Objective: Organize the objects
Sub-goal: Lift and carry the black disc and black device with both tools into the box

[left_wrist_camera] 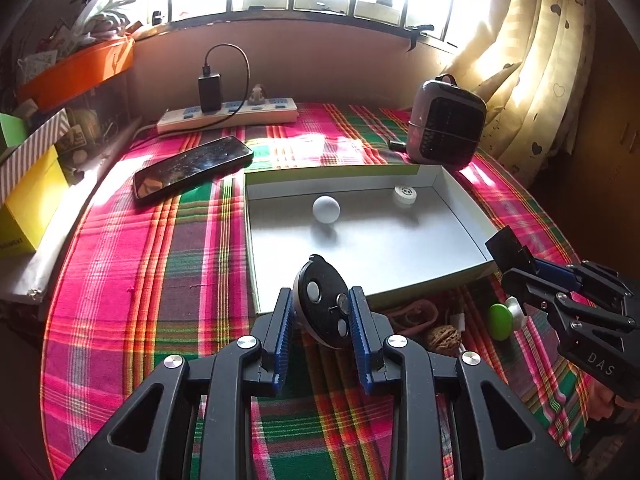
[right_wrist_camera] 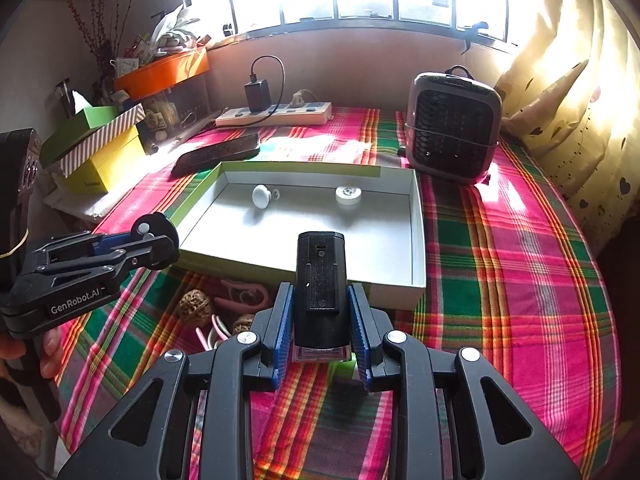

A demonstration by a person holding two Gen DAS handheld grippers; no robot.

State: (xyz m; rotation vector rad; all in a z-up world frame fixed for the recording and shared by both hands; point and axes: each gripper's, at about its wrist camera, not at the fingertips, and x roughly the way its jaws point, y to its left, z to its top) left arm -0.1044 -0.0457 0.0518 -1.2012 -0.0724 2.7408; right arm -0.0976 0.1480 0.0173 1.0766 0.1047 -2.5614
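Note:
My left gripper [left_wrist_camera: 322, 318] is shut on a round black disc [left_wrist_camera: 320, 304] with white studs, held above the cloth at the near edge of a shallow white box [left_wrist_camera: 460, 208]. My right gripper [right_wrist_camera: 322, 320] is shut on a black rectangular block [right_wrist_camera: 320, 276], also held just short of the box [right_wrist_camera: 416, 216]. A white knob [left_wrist_camera: 326, 209] and a white round cap [left_wrist_camera: 405, 195] lie inside the box. In the right wrist view, the left gripper [right_wrist_camera: 160, 244] with the disc [right_wrist_camera: 154, 230] hangs at the left. In the left wrist view, the right gripper [left_wrist_camera: 516, 268] shows at the right.
On the plaid cloth in front of the box lie walnuts [right_wrist_camera: 195, 307], a pink cord [right_wrist_camera: 244, 296] and a green knob [left_wrist_camera: 502, 320]. A phone [left_wrist_camera: 192, 168], a power strip [left_wrist_camera: 228, 116] and a small heater [right_wrist_camera: 454, 128] stand behind the box. Boxes [right_wrist_camera: 100, 160] line the left edge.

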